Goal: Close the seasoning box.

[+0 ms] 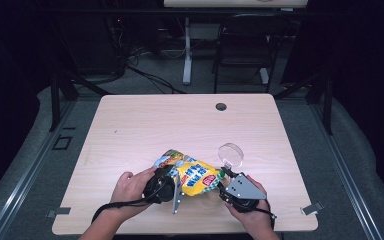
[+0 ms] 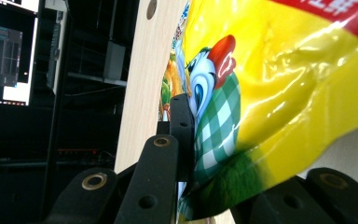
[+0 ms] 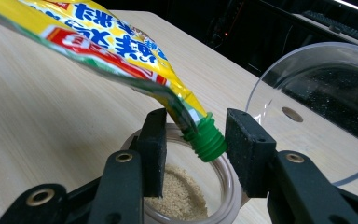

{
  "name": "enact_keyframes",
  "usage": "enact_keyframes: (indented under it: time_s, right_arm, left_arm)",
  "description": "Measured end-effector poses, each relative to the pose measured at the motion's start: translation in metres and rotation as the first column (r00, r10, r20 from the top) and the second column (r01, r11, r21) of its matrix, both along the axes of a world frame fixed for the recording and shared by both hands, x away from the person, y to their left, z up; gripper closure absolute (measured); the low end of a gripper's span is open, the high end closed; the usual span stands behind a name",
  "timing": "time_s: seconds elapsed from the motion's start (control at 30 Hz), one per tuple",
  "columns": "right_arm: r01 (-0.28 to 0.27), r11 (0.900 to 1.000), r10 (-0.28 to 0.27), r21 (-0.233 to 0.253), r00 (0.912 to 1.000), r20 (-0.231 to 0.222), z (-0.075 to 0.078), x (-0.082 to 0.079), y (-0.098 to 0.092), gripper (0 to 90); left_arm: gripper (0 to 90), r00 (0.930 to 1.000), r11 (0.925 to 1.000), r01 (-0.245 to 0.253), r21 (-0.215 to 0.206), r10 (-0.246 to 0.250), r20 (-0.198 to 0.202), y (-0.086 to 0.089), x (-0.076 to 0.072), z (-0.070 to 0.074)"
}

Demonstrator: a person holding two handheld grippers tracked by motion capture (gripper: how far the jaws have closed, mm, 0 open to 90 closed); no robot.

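A yellow printed pouch with a green screw cap hangs tilted between my two grippers, near the table's front edge. My left gripper is shut on the pouch's bottom end. The cap points down over an open clear jar holding beige granules. My right gripper stands open, one jaw on each side of the cap; a gap shows on the left side. The jar's clear round lid lies just behind the right gripper.
The wooden table has a cable hole at the back centre. A black chair and a desk leg stand beyond the far edge. Both hands rest near the front edge.
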State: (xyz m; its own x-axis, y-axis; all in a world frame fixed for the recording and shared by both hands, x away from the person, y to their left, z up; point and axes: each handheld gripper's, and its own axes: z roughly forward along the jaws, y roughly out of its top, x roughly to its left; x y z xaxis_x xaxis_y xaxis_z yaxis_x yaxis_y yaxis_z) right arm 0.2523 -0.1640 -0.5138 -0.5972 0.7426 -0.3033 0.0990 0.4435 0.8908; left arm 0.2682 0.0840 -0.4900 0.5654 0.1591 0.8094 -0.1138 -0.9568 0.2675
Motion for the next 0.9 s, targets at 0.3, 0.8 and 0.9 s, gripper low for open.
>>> enact_keyframes:
  time_s: [0.3, 0.8, 0.9]
  right_arm:
    - [0.009, 1.0, -0.009, 0.008, 1.0, 0.002, 0.0, 0.0, -0.002, 55.3]
    - [0.019, 0.999, -0.019, 0.035, 0.9998, -0.01, 0.0, 0.002, -0.004, 54.5]
    - [0.019, 0.999, -0.019, 0.037, 0.9998, -0.01, 0.0, 0.002, -0.005, 54.6]
  left_arm:
    - [85.3, 0.9998, 0.9991, -0.01, -0.041, 0.01, -0.016, 0.003, 0.001, 0.002]
    - [85.3, 0.9971, 0.9902, -0.033, -0.136, 0.024, -0.072, 0.014, 0.003, 0.003]
    - [85.3, 0.9964, 0.9886, -0.035, -0.147, 0.023, -0.082, 0.016, 0.003, 0.003]
